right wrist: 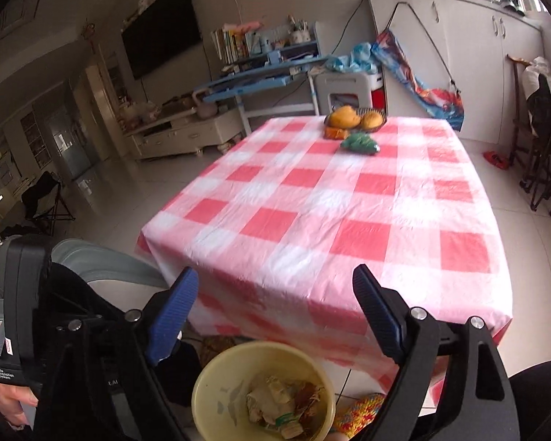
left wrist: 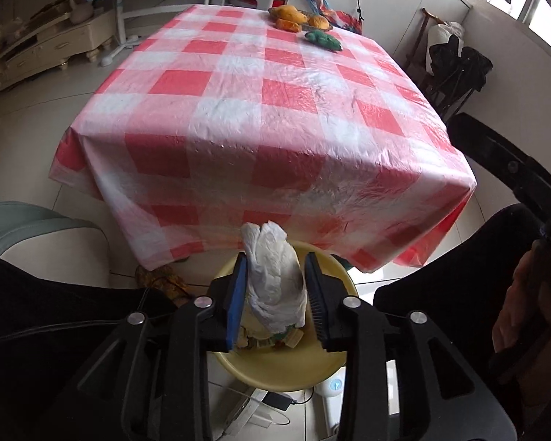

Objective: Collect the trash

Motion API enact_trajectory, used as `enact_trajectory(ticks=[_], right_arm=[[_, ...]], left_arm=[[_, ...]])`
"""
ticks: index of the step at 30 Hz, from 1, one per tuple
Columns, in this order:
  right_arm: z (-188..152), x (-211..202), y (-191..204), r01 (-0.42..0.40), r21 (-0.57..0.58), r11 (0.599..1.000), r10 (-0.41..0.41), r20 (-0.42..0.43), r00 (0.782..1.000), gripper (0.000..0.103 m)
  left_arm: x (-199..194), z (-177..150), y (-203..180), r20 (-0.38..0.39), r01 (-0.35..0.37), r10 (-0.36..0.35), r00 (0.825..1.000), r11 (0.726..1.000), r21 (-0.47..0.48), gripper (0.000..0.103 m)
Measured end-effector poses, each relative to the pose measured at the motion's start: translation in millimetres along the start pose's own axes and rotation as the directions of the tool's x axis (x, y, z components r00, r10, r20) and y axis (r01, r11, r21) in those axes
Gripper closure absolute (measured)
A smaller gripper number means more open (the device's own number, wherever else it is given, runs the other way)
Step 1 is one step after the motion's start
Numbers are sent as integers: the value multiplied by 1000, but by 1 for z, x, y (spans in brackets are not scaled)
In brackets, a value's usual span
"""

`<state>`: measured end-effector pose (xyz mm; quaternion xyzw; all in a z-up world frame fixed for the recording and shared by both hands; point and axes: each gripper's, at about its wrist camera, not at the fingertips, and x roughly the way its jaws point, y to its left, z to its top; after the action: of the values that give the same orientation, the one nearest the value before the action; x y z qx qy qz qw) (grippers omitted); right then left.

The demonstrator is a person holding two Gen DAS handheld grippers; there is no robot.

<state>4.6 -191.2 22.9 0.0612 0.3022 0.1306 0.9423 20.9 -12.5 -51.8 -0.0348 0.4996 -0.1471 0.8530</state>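
Two hand-held grippers are present, each black-framed with ribbed blue pads. The left hand-held gripper (left wrist: 277, 286) points steeply down over one round yellow plastic bin (left wrist: 334, 268). One crumpled white tissue (left wrist: 275, 279) stands upright between its jaws; the jaws are parted, and a gap shows on the right side of the wad, while the left pad lies against or just beside it, contact not determinable. The tissue's lower end reaches down among the bin's contents.

The right hand-held gripper (right wrist: 275, 301) is wide open with nothing between its fingers; it hangs above the near edge of the bench (right wrist: 349, 213).

In the right wrist view the yellow plastic bin (right wrist: 209, 386) sits on the tiled floor just before the bench's near edge. It holds a loose heap of scrap (right wrist: 286, 404): crumpled paper and wrapper pieces, individual count not determinable.

One bench, covered by one glossy, wrinkled plastic cloth in red-and-white check, draping over the edges. At its far end: one dark dish (right wrist: 380, 122) holding two rounded orange-yellow fruits (right wrist: 344, 117), one orange item (right wrist: 335, 133) beside it, and one green lumpy item (right wrist: 360, 144) in front; both are blurred.

A person's hand (right wrist: 9, 400) grips the left device's handle at lower left of the right wrist view
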Motion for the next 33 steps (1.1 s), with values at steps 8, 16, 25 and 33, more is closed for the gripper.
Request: enact_trajectory(ticks=[8, 16, 25, 33], right_arm=[[-6, 15, 2, 48, -19, 999, -48, 0, 999, 11], [-14, 24, -8, 63, 34, 997, -61, -40, 997, 11], [-20, 33, -10, 72, 38, 997, -68, -85, 994, 11], [-23, 36, -9, 74, 27, 997, -71, -106, 992, 11]], left_arm=[[-23, 9, 32, 166, -13, 43, 985, 984, -177, 22], [-29, 13, 30, 208, -35, 71, 976, 984, -172, 18], [-28, 14, 31, 211, -38, 76, 975, 983, -178, 17], [-28, 13, 31, 210, -42, 80, 974, 983, -180, 16]])
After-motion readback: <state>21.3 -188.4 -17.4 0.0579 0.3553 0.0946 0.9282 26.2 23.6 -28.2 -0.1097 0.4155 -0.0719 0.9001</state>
